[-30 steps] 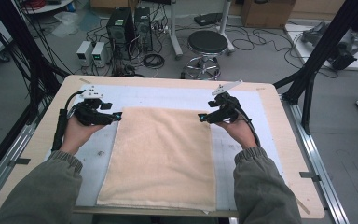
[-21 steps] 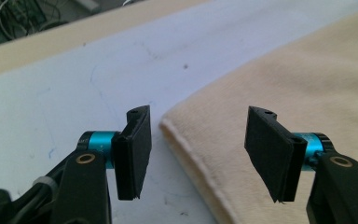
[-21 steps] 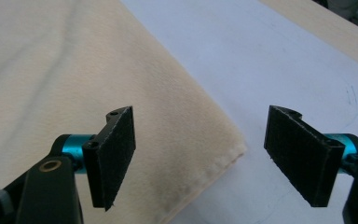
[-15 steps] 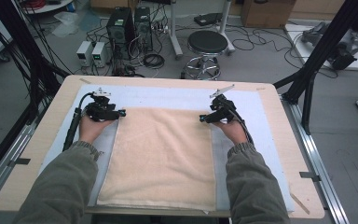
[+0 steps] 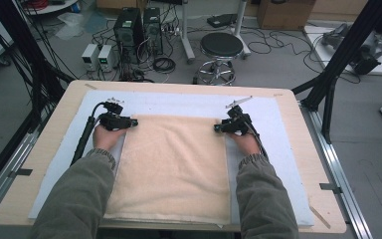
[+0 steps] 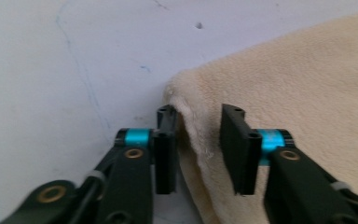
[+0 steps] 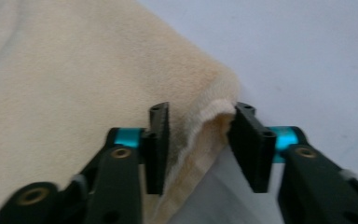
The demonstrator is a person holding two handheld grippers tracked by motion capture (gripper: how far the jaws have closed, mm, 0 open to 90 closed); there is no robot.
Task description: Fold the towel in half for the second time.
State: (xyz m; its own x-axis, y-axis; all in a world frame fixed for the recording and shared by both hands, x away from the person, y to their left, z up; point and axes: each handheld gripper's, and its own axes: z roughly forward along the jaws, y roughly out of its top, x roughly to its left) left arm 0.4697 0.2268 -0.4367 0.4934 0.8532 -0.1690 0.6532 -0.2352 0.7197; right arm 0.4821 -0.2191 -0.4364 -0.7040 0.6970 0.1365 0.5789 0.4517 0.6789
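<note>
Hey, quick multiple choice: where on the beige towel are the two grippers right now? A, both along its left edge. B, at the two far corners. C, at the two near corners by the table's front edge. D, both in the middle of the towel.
B: in the high view the left gripper and the right gripper sit at the far corners of the beige towel, each with a corner fold between its jaws.

Olive-grey sleeves point(image 5: 79, 199) w/ ribbed cuffs — black grippers point(image 6: 198, 149), blue jaw collars, blk cables.
</note>
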